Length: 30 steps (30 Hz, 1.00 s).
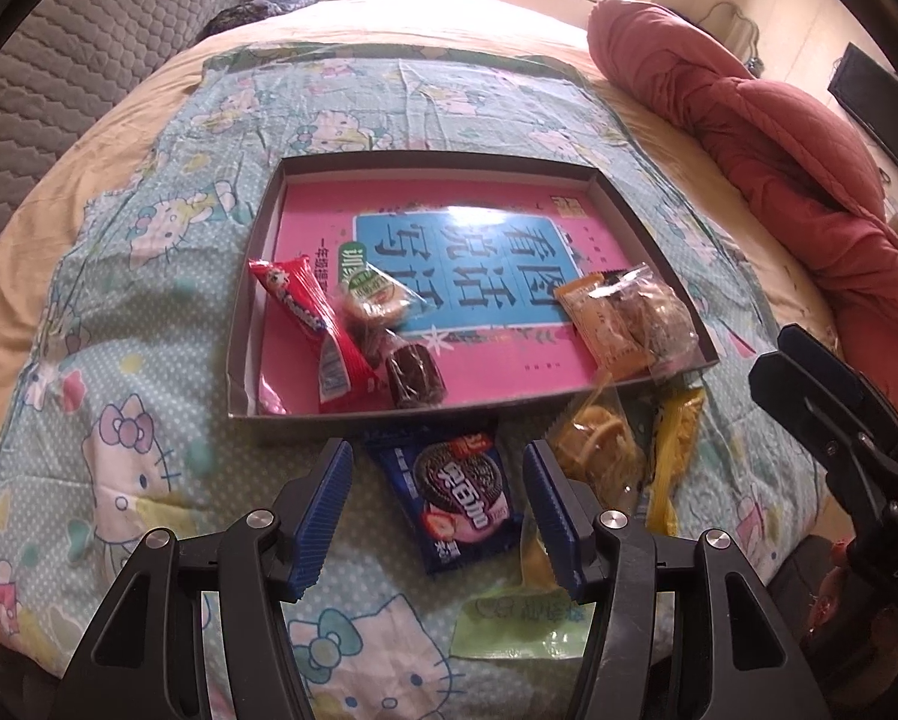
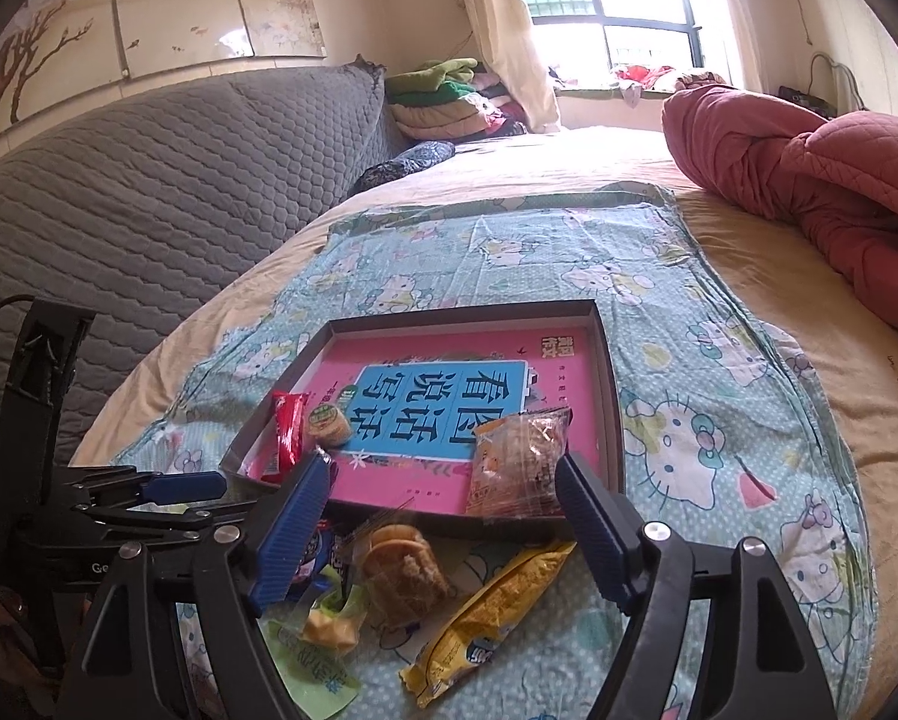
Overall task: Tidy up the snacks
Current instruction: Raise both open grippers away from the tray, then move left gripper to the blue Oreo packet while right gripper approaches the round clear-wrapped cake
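Lying on the blanket [image 1: 149, 324], the Oreo packet [image 1: 454, 495] sits between the open left gripper [image 1: 440, 516] fingers.

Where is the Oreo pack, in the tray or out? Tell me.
Out. The Oreo pack lies on the blanket, just in front of the tray's near wall, between the open left gripper's fingers.

One tray [image 1: 257, 276], one book [image 1: 496, 354], about ten snack packets [image 1: 466, 498]

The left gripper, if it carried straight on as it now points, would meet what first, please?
Most likely the blue cookie packet on the bedspread, lying between the open left gripper fingers; depth is uncertain.
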Each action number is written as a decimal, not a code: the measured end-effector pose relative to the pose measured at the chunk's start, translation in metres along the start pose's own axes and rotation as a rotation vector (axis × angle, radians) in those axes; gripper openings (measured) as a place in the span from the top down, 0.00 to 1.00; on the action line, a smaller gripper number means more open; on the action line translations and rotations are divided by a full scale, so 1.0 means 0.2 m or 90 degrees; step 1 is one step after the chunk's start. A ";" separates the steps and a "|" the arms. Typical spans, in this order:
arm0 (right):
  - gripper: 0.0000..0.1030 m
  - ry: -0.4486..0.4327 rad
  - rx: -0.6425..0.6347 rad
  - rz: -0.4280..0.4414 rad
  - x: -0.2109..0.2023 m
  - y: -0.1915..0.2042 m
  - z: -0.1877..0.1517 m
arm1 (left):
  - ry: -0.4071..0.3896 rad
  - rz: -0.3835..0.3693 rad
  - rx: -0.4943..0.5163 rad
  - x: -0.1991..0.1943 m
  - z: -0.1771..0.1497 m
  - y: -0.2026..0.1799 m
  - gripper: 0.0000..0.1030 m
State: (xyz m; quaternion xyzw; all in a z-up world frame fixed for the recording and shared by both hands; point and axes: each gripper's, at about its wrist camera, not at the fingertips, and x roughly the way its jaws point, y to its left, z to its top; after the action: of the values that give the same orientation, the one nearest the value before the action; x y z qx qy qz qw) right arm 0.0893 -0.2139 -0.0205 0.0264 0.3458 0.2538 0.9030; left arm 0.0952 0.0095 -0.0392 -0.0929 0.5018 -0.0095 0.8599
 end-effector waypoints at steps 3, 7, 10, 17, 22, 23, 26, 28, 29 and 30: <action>0.25 0.008 -0.007 -0.001 0.00 0.01 -0.02 | 0.002 -0.001 0.001 0.00 -0.01 0.00 0.41; 0.25 0.014 -0.010 -0.006 -0.01 0.02 -0.04 | 0.005 -0.003 0.002 0.00 -0.03 0.00 0.41; 0.25 0.018 -0.015 -0.008 -0.02 0.02 -0.05 | 0.011 -0.007 -0.004 0.00 -0.04 0.01 0.41; 0.25 0.034 -0.024 -0.011 -0.02 0.05 -0.09 | 0.020 -0.013 0.000 0.00 -0.08 0.00 0.41; 0.25 0.046 -0.033 -0.011 -0.02 0.06 -0.11 | 0.029 -0.010 0.011 0.02 -0.09 0.00 0.41; 0.25 0.048 -0.033 -0.010 -0.02 0.06 -0.11 | 0.030 -0.006 0.012 0.02 -0.10 0.00 0.41; 0.25 0.053 -0.040 -0.013 -0.02 0.08 -0.13 | 0.041 -0.009 0.009 0.03 -0.11 0.01 0.41; 0.25 0.057 -0.044 -0.013 -0.02 0.09 -0.13 | 0.044 -0.010 0.012 0.03 -0.12 0.01 0.41; 0.25 0.060 -0.046 -0.013 -0.02 0.09 -0.14 | 0.046 -0.010 0.012 0.03 -0.12 0.01 0.41; 0.25 0.062 -0.048 -0.014 -0.02 0.10 -0.14 | 0.048 -0.013 0.010 0.03 -0.13 0.01 0.41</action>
State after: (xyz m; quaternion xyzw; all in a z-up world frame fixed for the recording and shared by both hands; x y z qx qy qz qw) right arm 0.0604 -0.2021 -0.0350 -0.0241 0.3798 0.2579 0.8881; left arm 0.0757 0.0069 -0.0568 -0.0905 0.5329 -0.0258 0.8409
